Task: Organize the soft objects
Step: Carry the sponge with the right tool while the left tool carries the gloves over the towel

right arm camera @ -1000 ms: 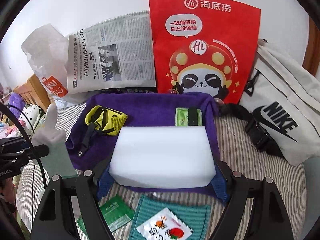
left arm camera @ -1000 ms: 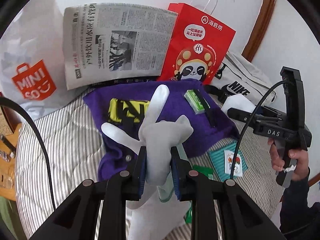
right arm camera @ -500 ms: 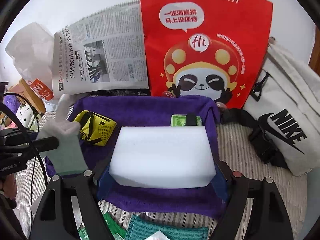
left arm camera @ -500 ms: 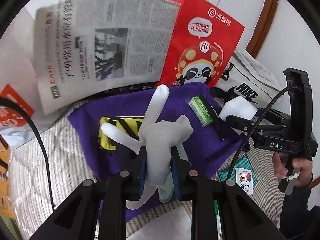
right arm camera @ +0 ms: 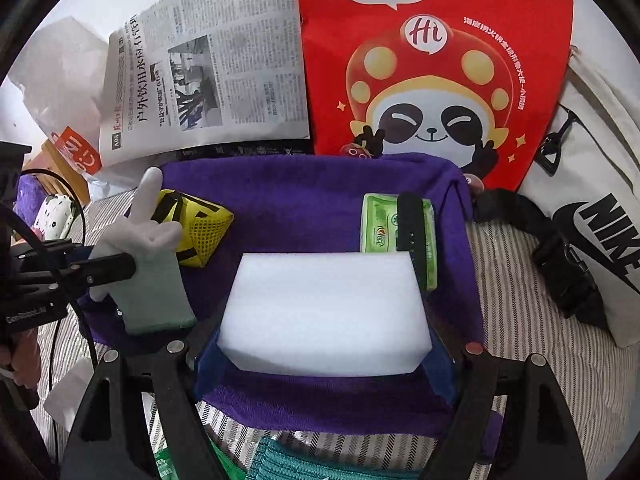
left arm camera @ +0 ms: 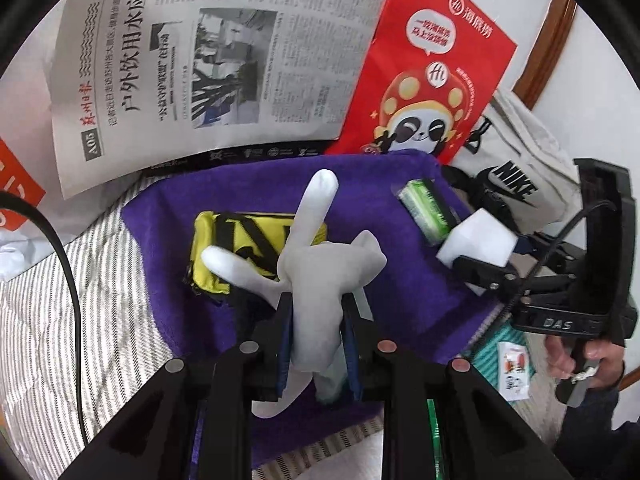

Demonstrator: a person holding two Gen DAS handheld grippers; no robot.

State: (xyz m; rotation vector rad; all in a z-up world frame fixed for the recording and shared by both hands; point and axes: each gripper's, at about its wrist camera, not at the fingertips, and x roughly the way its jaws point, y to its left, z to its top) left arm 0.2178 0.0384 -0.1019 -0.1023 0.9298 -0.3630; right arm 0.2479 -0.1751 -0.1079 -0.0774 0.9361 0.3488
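Note:
My left gripper (left arm camera: 316, 336) is shut on a grey glove (left arm camera: 320, 268) and holds it above the purple towel (left arm camera: 372, 200). The glove also shows at the left in the right wrist view (right arm camera: 148, 264). My right gripper (right arm camera: 324, 360) is shut on a white sponge block (right arm camera: 324, 312), held over the purple towel (right arm camera: 304, 196); the block shows at the right in the left wrist view (left arm camera: 476, 240). A yellow and black pouch (left arm camera: 240, 244) and a green tissue pack (right arm camera: 392, 236) lie on the towel.
A newspaper (left arm camera: 208, 60), a red panda paper bag (right arm camera: 436, 64) and a white Nike bag (right arm camera: 596, 216) stand behind the towel. A Miniso bag (right arm camera: 68, 92) is at the left. A teal cloth (right arm camera: 308, 464) and small packets (left arm camera: 516, 368) lie on the striped bedding (left arm camera: 52, 308) in front.
Both grippers have moved forward over the purple towel, carrying the glove and the sponge block. The towel and the bags now look closer and larger.

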